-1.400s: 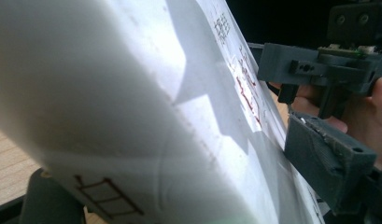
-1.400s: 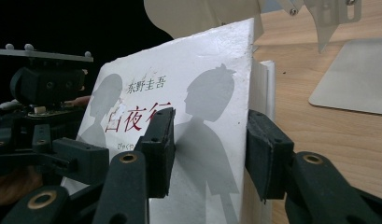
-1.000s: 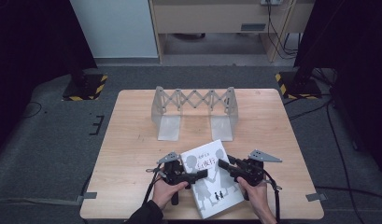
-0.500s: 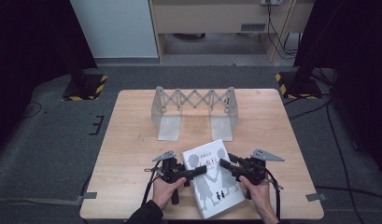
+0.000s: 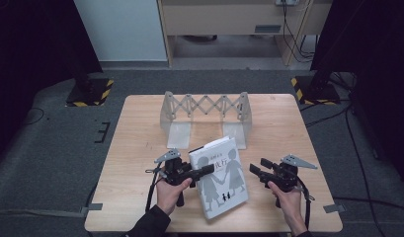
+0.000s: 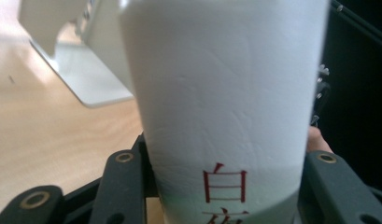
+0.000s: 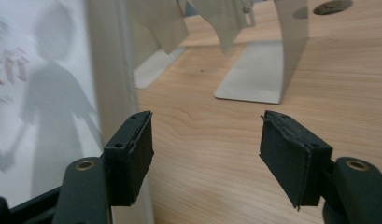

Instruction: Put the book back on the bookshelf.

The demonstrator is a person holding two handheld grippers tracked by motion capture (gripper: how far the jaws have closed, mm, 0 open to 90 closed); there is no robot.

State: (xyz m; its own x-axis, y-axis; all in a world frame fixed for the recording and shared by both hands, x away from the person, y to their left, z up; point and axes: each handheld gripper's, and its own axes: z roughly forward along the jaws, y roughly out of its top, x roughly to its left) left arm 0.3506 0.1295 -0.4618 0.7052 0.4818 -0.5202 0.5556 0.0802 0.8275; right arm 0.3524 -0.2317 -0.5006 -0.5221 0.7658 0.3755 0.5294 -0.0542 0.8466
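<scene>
A white book [image 5: 224, 182] with grey figures of two children on its cover sits at the table's front middle. My left gripper [image 5: 207, 170] is shut on its spine edge and has just been closing on it. In the left gripper view the white spine [image 6: 226, 93] with red characters stands between the two jaws of my left gripper [image 6: 226, 196]. My right gripper [image 5: 254, 170] is just right of the book, open, its jaws having just been opening with nothing between them. In the right gripper view the right gripper [image 7: 207, 154] hangs over bare wood, with the book's cover [image 7: 48, 107] at its left.
A grey metal expanding book rack [image 5: 205, 106] stands at the back middle of the wooden table [image 5: 140, 148], and its plate feet [image 7: 258, 79] are close behind the book. Dark floor and cables surround the table.
The left gripper closed on the book's spine and rose, lifting that side. The right gripper let go of the book's right edge, opened and drew off to the right.
</scene>
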